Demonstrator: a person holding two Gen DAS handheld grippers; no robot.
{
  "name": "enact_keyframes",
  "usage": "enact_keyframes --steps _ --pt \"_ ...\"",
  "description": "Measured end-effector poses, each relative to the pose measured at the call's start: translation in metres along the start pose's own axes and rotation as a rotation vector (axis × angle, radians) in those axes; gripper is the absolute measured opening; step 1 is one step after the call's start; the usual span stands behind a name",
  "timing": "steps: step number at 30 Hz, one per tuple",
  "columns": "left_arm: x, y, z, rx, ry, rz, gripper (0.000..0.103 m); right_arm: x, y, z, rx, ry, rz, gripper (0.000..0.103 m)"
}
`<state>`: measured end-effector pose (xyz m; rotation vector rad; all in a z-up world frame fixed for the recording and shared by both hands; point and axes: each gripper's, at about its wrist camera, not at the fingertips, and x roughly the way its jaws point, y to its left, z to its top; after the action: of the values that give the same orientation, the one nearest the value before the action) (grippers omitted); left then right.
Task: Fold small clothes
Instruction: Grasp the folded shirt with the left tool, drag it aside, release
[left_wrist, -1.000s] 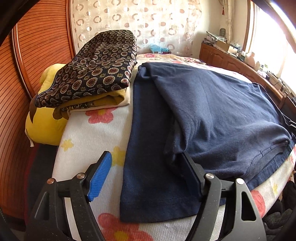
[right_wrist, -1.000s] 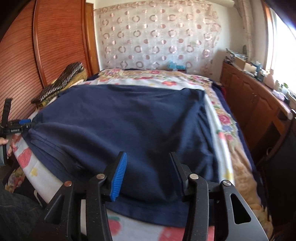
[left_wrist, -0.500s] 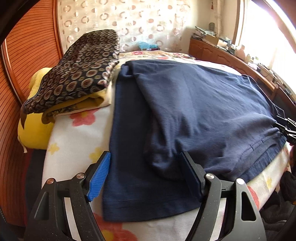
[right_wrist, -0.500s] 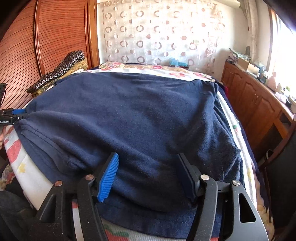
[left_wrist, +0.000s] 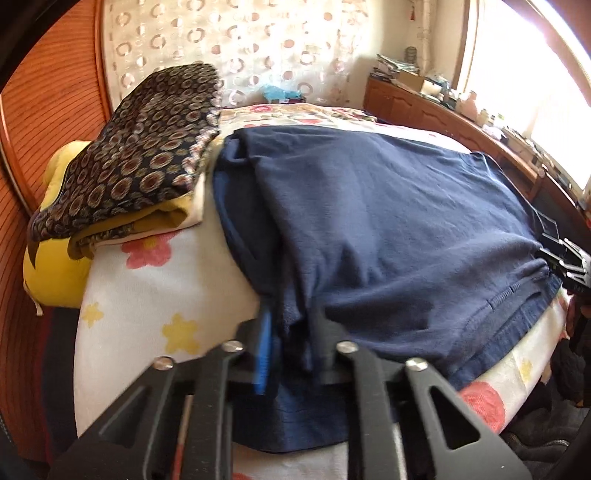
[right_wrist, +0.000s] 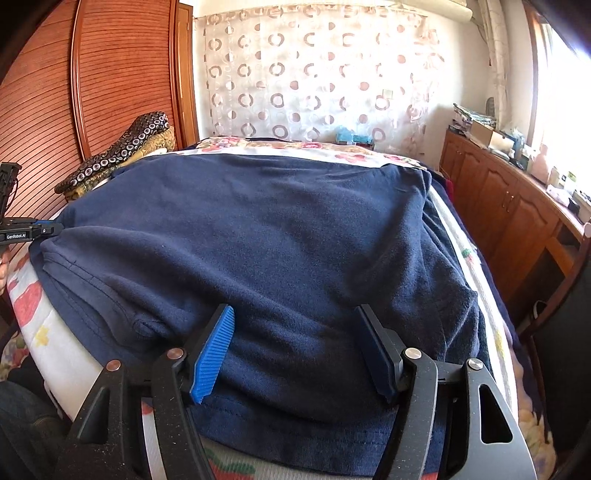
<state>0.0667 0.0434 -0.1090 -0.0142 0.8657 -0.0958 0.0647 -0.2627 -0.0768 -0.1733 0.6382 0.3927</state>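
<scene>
A navy garment (right_wrist: 280, 254), folded over on itself, covers most of a bed (left_wrist: 122, 295) dressed in a white floral sheet, its hem reaching the near edge of the mattress in the right wrist view. Bare sheet shows only as a strip along the near edge and a wider patch toward the near left corner in the left wrist view; elsewhere the cloth runs almost to the sides.

A stack of folded patterned fabric (left_wrist: 136, 162) over a mustard layer lies just beside the garment along the bed's left side, resting partly on a yellow cushion (left_wrist: 48, 266) against a slatted wooden panel (right_wrist: 48, 103). A low wooden cabinet (right_wrist: 517, 218), its top crowded with small items, lines the bed's right side under a bright window, and a circle-patterned curtain (right_wrist: 306, 77) hangs behind the far edge. A small blue object, too blurred to name, sits at the far edge.

The left gripper (left_wrist: 290, 343) is clenched on a bunched fold of the navy garment at its near left corner, cloth pinched between the blue pad and the black finger; the view is motion-blurred. In the right wrist view it shows at the frame's left edge (right_wrist: 40, 230), at the garment's corner.

The right gripper (right_wrist: 295, 350) is spread wide, its fingers straddling the garment's thick folded layer near the near edge, holding nothing; whether the pads touch the cloth cannot be told.
</scene>
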Motion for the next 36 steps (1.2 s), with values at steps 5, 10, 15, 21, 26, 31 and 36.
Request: enact_keyframes --steps 5,10,15,21,26,31,36 --pt "-0.017 -0.011 0.009 -0.013 -0.075 -0.038 0.01 -0.003 0.0 -0.005 -0.005 -0.007 0.001 0.069" --pt "-0.044 -0.04 0.038 0.018 -0.173 -0.11 0.009 -0.006 -0.007 -0.002 0.016 0.019 0.01 0.069" --pt "-0.057 -0.088 0.079 0.09 -0.233 -0.216 0.009 -0.024 -0.022 0.001 0.056 -0.005 -0.011 0.069" --pt "-0.062 -0.156 0.122 0.197 -0.268 -0.325 0.009 -0.053 -0.037 0.003 0.068 -0.054 -0.054 0.069" --pt "-0.059 -0.214 0.144 0.285 -0.262 -0.396 0.009 -0.075 -0.049 0.002 0.089 -0.097 -0.085 0.069" --pt "-0.058 -0.252 0.145 0.323 -0.224 -0.47 0.012 -0.091 -0.055 -0.006 0.107 -0.118 -0.105 0.069" --pt "-0.059 -0.249 0.133 0.34 -0.211 -0.459 0.04 -0.094 -0.056 -0.008 0.108 -0.11 -0.11 0.069"
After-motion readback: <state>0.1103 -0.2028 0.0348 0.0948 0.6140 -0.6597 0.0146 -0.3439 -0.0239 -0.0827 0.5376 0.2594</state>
